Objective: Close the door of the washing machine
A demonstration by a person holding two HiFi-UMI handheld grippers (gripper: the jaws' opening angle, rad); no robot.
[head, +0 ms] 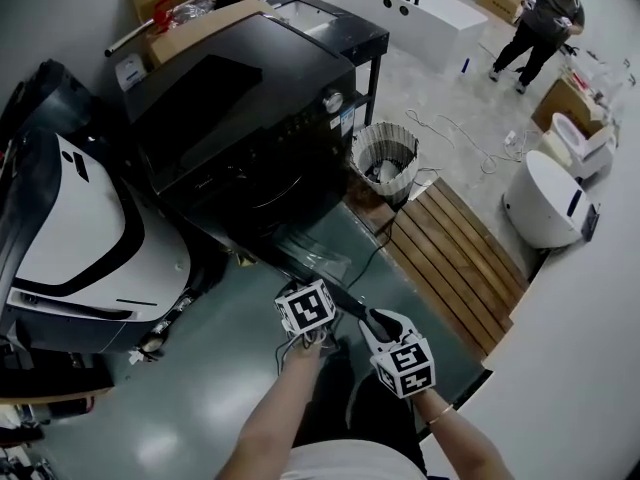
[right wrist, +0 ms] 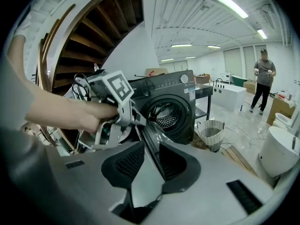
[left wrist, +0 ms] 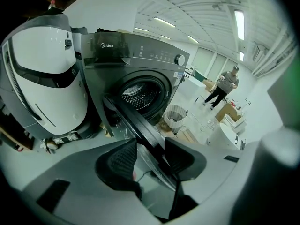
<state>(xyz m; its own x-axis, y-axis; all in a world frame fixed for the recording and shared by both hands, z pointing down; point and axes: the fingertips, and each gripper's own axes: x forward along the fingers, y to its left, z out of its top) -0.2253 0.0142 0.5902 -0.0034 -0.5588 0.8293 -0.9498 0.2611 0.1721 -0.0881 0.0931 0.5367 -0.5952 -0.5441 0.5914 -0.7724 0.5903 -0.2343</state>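
- Far left: a white housing (head: pixel 70 228) stands just beside the washing machine (head: pixel 250 98). It plays no part in the task.
- Washing machine: the drum (left wrist: pixel 140 90) is fully exposed. We judge that the closing step is not yet done.
- Door (left wrist: pixel 136 121): it is swung wide on its hinge, and its free edge points out toward the person. The whole closing swing is left to make.
- Left gripper (left wrist: pixel 150 144): the jaws are apart and straddle the door's rim. One pad looks close against the rim, with a gap at the other. We read this as released, not clamped.
- Right gripper (right wrist: pixel 151 146): the jaws are apart and hold nothing. The door's edge shows in line with the gap. We cannot tell whether it sits between the pads or beyond them.
- Right of the machine: a basket (head: pixel 385 163) stands on the floor near the front corner, outside the door's path as far as we can judge.
- Far right: a person (head: pixel 540 23) stands well apart from the machine.
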